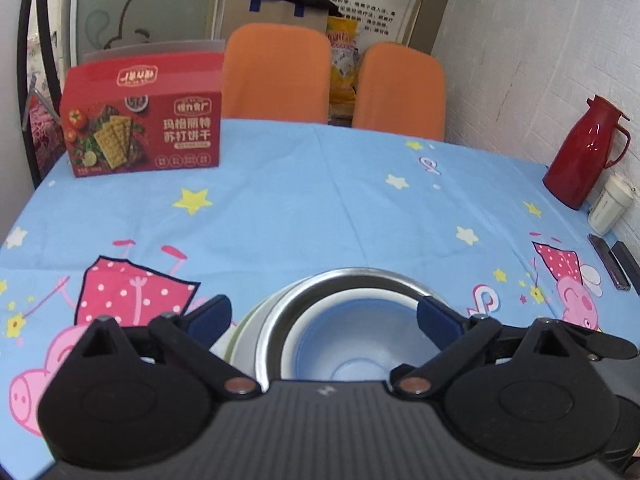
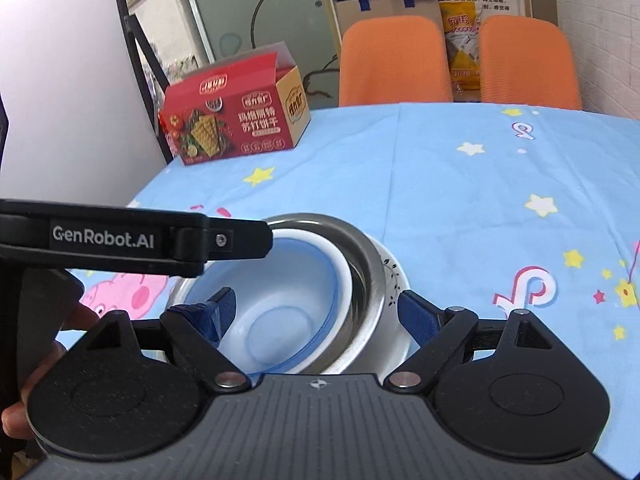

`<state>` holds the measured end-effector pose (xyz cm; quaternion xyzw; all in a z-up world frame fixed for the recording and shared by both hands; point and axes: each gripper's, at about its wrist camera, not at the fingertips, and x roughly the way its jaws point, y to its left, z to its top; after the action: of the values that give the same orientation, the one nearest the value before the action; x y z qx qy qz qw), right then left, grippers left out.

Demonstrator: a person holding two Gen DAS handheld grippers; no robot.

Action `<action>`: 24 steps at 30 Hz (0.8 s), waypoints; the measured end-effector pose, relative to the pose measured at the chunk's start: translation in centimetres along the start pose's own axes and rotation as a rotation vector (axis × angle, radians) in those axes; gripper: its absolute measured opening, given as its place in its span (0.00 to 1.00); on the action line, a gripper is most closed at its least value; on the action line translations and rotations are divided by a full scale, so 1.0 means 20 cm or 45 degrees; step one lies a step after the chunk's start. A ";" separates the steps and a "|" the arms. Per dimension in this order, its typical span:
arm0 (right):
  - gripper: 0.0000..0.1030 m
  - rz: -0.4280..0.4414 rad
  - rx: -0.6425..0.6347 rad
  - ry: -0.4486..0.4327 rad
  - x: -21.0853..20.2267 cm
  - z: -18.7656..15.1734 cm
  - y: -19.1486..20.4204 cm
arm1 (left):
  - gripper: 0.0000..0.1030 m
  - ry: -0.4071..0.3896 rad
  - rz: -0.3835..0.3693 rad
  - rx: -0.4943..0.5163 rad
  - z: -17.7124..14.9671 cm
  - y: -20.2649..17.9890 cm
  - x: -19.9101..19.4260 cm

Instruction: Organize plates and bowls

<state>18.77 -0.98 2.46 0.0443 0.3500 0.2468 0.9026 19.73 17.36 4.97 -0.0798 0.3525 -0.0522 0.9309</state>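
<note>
A table under a blue cartoon-print tablecloth (image 1: pixel 304 200) fills both views, two orange chairs (image 1: pixel 276 72) drawn up at its far edge and a red cracker box (image 1: pixel 144 128) standing on its far left corner. A red thermos jug (image 1: pixel 584 156) sits by the wall at the right.

At the near edge the dishes are already nested: a white plate with a dark leaf pattern (image 2: pixel 394 276) carries a stainless steel bowl (image 2: pixel 364 256), and inside that sits a white bowl with a blue rim line (image 2: pixel 276 312) (its inner base looks pale blue in the left wrist view).

The left gripper (image 1: pixel 324 316) hangs over the stack with its jaws wide, one blue pad (image 1: pixel 212 316) to each side of the steel rim, gripping nothing. The right gripper (image 2: pixel 316 312) is likewise spread wide, its left pad low inside the white bowl, its right outside the steel wall; whether either touches is unclear.

The stacking appears nearly complete. If the inner bowl needs settling, the sound approach is probably to nudge it level and centred, then lift both grippers straight up so no pad catches a rim and tips the pile.
</note>
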 end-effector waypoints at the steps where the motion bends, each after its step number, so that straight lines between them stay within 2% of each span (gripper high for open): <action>1: 0.73 -0.006 0.013 -0.023 -0.03 -0.01 -0.01 | 0.95 -0.023 0.021 0.007 -0.01 -0.02 -0.02; 8: 0.73 -0.095 0.070 -0.189 -0.21 -0.10 -0.15 | 0.95 -0.171 0.200 0.008 -0.14 -0.21 -0.14; 11: 0.73 -0.144 0.127 -0.284 -0.28 -0.18 -0.22 | 0.95 -0.238 0.257 -0.008 -0.24 -0.31 -0.19; 13: 0.73 -0.168 0.148 -0.306 -0.31 -0.24 -0.27 | 0.95 -0.261 0.285 0.008 -0.33 -0.39 -0.22; 18: 0.73 -0.224 0.204 -0.328 -0.43 -0.39 -0.34 | 0.95 -0.257 0.292 0.110 -0.55 -0.54 -0.27; 21: 0.74 -0.237 0.228 -0.337 -0.50 -0.49 -0.35 | 0.95 -0.260 0.273 0.123 -0.67 -0.58 -0.30; 24: 0.74 -0.227 0.250 -0.294 -0.52 -0.58 -0.37 | 0.95 -0.243 0.252 0.129 -0.78 -0.60 -0.33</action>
<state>7.62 -13.60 -1.83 0.1292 0.2688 0.1236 0.9465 3.96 4.82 0.05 -0.0023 0.2655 0.0301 0.9636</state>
